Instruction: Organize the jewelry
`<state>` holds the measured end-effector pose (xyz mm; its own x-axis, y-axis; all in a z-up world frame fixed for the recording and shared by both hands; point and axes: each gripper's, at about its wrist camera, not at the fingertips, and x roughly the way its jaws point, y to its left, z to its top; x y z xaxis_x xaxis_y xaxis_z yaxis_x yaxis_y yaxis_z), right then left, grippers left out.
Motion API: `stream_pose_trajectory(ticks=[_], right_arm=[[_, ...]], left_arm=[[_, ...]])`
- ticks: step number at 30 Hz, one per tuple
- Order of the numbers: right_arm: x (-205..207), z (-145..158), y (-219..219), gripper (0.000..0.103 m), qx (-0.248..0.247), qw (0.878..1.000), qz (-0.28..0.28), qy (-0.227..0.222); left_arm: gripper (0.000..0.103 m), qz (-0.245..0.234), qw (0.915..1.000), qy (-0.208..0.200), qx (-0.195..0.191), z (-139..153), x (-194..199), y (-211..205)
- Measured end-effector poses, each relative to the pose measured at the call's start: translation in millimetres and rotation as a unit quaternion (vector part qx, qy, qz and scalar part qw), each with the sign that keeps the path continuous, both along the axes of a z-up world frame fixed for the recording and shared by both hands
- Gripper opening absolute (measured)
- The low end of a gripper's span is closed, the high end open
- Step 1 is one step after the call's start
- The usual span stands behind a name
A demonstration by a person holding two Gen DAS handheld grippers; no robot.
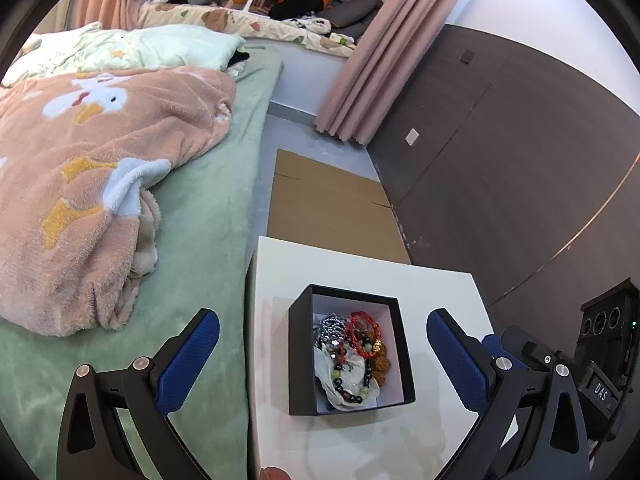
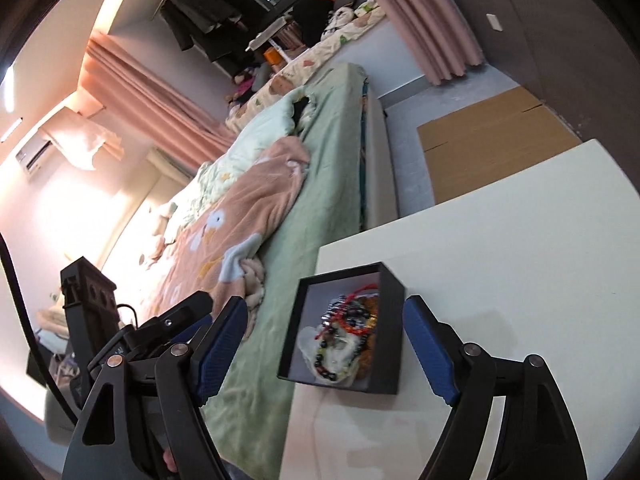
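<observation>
Left claw (image 1: 322,354) is spread wide and empty, and so is the right claw (image 2: 324,346); each hovers near the black jewelry box (image 1: 298,360) sitting on the white surface (image 1: 360,268) beside the bed (image 1: 208,216). Inside lies a tangled heap of beaded bracelets (image 1: 352,354) with a red cord bracelet (image 1: 362,322) on top. These look light, limp and prone to snagging, so pinching one strand at the pile's top edge seems safest.

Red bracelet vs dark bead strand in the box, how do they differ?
The red bracelet is bright red and lies at the far end of the black box; the dark bead strand is black with pale green beads and lies at the near end over white paper. Both sit inside, tangled with other jewelry.
</observation>
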<state>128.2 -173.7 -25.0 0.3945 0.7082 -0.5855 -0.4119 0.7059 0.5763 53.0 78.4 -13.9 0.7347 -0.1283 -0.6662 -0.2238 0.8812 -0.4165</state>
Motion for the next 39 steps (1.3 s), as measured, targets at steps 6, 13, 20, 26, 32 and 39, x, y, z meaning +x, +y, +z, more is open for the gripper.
stream_pose_trajectory(ticks=[6,13,20,26,32,39], right_arm=[[-9,4,-21,0.08,-0.037,0.999,-0.033,-0.01],[-22,14,-40,0.08,-0.086,0.995,-0.049,-0.031],[-32,17,-51,0.08,-0.11,0.992,-0.047,-0.043],[-39,23,-64,0.082,-0.118,0.991,-0.049,-0.047],[-46,26,-73,0.103,-0.149,0.985,-0.056,-0.066],[-45,25,-81,0.103,-0.151,0.986,-0.052,-0.055]], left_arm=[[0.103,-0.01,0.9997,-0.013,0.017,7,-11,-15],[0.103,-0.03,0.9973,-0.022,0.064,15,-21,-42],[0.103,-0.026,0.9951,-0.038,0.087,20,-30,-59],[0.103,-0.037,0.9924,-0.055,0.104,22,-38,-75],[0.103,-0.044,0.9903,-0.071,0.111,21,-39,-82],[0.103,-0.045,0.99,-0.069,0.115,20,-36,-86]])
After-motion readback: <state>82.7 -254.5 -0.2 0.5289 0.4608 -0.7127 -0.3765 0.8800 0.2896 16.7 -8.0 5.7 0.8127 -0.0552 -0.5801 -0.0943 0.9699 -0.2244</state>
